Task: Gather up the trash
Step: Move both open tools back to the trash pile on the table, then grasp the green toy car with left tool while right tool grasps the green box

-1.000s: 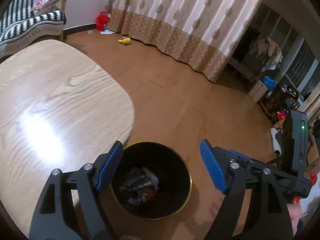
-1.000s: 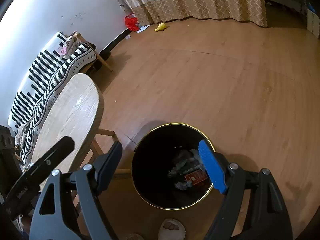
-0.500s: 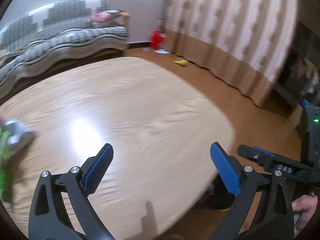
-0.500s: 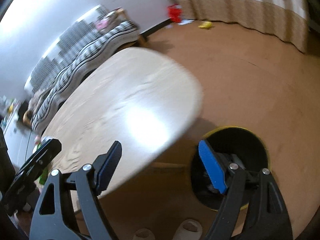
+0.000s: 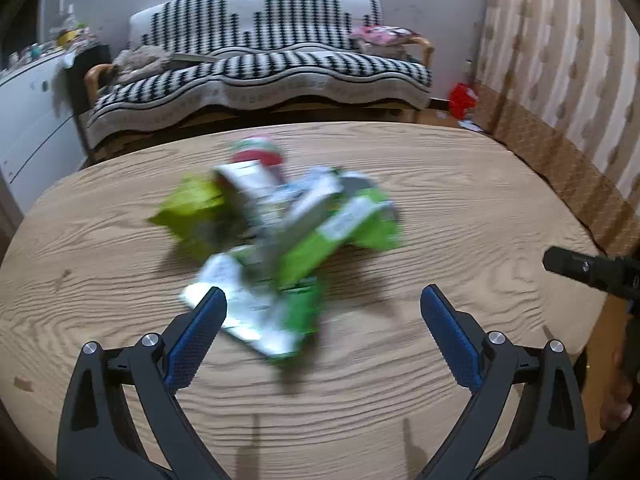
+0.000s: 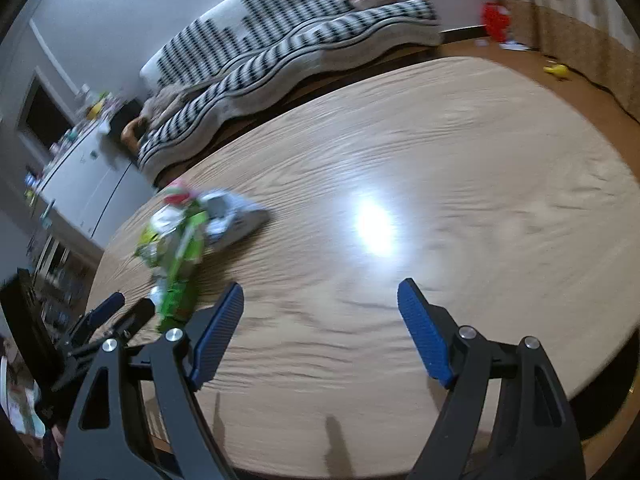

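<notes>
The pile of wrappers [image 5: 276,240] lies mid-frame in the left wrist view, on the wooden table [image 5: 460,216]; a second ago that same view looked down into a black bin on the floor, with only a bare corner of tabletop at the left. Both hands have swung from the bin to the table, so one load appears done and, as I judge it, the next pickup is starting.

The left gripper [image 5: 322,306] has just widened its jaws; they stand open and empty, the left pad overlapping the near edge of the pile in the picture, though contact cannot be judged. The right gripper [image 6: 320,306] is open too, empty, over bare wood, with the pile at the left of its view [image 6: 188,240].

The trash looks like thin, crinkled packaging: bright green film, silvery-white foil, a red-and-white piece at the far end. Motion blur hides its print and exact count. The table is oval, pale, strongly grained and glossy. Beyond it stands a black-and-white patterned sofa [image 5: 260,60], with a beige curtain [image 5: 560,60] at the right.
</notes>
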`<state>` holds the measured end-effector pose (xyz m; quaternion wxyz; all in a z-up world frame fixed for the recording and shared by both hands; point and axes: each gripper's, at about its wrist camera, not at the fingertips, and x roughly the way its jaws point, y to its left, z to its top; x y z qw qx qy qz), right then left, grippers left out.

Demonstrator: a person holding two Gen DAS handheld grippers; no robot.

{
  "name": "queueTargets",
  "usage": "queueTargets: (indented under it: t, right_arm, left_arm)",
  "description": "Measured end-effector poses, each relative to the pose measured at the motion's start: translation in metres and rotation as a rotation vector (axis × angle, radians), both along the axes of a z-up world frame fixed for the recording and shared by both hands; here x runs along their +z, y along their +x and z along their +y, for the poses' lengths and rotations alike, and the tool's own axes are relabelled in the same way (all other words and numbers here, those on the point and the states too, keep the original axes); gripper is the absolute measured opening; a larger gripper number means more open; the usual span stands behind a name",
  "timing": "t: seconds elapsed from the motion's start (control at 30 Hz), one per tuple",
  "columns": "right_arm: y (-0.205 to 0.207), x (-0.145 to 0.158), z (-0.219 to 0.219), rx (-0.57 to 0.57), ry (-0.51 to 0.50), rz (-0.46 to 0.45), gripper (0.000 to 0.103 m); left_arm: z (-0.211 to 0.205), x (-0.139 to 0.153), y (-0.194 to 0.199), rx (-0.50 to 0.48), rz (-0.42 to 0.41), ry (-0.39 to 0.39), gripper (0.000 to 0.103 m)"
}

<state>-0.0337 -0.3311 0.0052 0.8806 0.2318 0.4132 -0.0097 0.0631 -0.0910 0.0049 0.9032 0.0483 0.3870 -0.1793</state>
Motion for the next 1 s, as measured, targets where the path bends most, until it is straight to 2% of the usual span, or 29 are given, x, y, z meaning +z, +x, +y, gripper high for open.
queueTargets:
  t: [0.1,0.27,0.47,0.63,0.7,0.77,0.8,0.87,0.93,1.0]
  right_arm:
    - [0.027,-0.003,0.033,0.052,0.013,0.013,0.077]
    - [0.059,-0.008,0.065,0.101,0.030,0.019,0.077]
    - [0.081,-0.017,0.080,0.116,0.043,0.036,0.077]
    - [0.087,-0.020,0.083,0.120,0.041,0.041,0.077]
    - [0.089,-0.021,0.083,0.119,0.043,0.043,0.077]
    - [0.088,-0.020,0.079,0.116,0.046,0.043,0.077]
    - [0.089,-0.019,0.079,0.116,0.047,0.042,0.077]
    - [0.091,-0.019,0.079,0.117,0.048,0.042,0.077]
    - [0.093,-0.020,0.078,0.117,0.053,0.044,0.077]
    - [0.095,-0.021,0.078,0.118,0.062,0.046,0.076]
  left_arm:
    - [0.018,-0.002,0.004,0.006,0.000,-0.001,0.095]
    - [0.033,-0.012,0.012,-0.007,0.013,-0.021,0.095]
    - [0.029,-0.024,0.016,-0.051,0.038,-0.020,0.095]
    - [0.014,-0.035,0.018,-0.082,0.035,0.015,0.094]
    - [0.008,-0.037,0.018,-0.096,0.034,0.019,0.087]
    - [0.005,-0.038,0.016,-0.111,0.038,0.024,0.072]
    - [0.003,-0.039,0.017,-0.117,0.043,0.026,0.069]
    - [0.000,-0.044,0.019,-0.125,0.072,0.033,0.051]
    - [-0.002,-0.050,0.020,-0.128,0.103,0.042,0.039]
    - [-0.002,-0.048,0.018,-0.125,0.093,0.035,0.035]
